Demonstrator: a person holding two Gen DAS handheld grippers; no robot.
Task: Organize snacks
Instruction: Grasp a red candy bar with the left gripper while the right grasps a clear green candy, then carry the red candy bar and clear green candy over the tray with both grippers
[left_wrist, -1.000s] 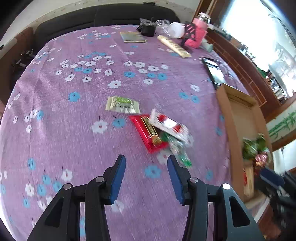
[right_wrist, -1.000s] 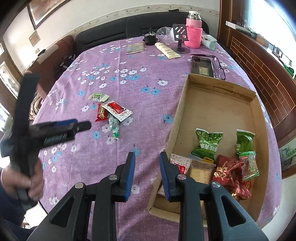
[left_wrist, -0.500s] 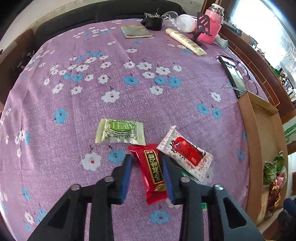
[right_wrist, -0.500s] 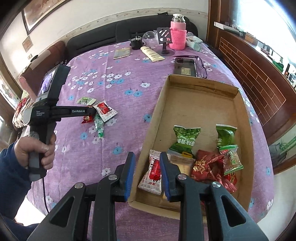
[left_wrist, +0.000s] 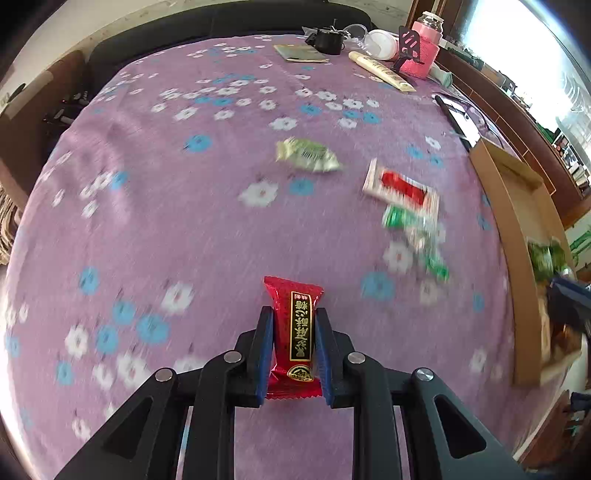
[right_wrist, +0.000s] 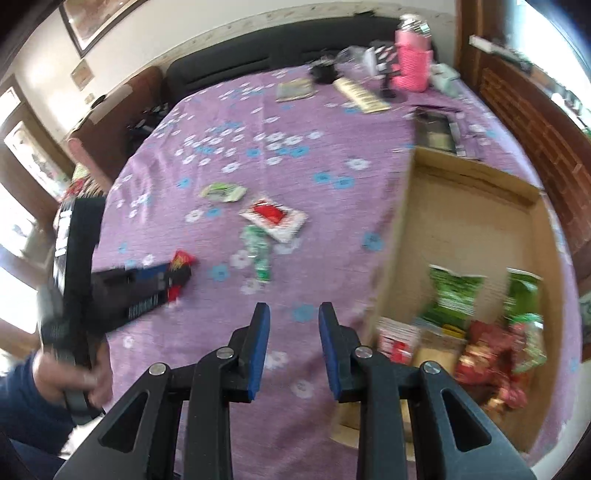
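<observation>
the left tool (left_wrist: 293, 347) was wide apart above the pile a moment ago; its jaws have just been closing, and now they are clamped on the long red foil snack bar with gold writing (left_wrist: 294, 332), which sticks out past the tips over the purple flowered cloth on the bench (left_wrist: 155, 206). so one more snack is picked up, and the next job is likely to carry it to the flat brown cardboard box (right_wrist: 476, 177) on the right side. the right tool (right_wrist: 294, 332) is empty, with its jaws a small way apart, and it hangs over the cloth just beside the box's near corner. the box has some green bags (right_wrist: 452, 295) and red wrapped sweets (right_wrist: 491, 354) in its near end, and the far end is bare. three snacks lie on the cloth: a pale green packet (left_wrist: 306, 155), a white packet with a red picture (left_wrist: 402, 188), and a green and clear candy wrapper (left_wrist: 417, 236) just beside it. those last two lie between the held bar and the box, so the bar should go over them. a pink bottle (left_wrist: 424, 48) and a dark phone (left_wrist: 461, 118) sit well apart at the far end.
</observation>
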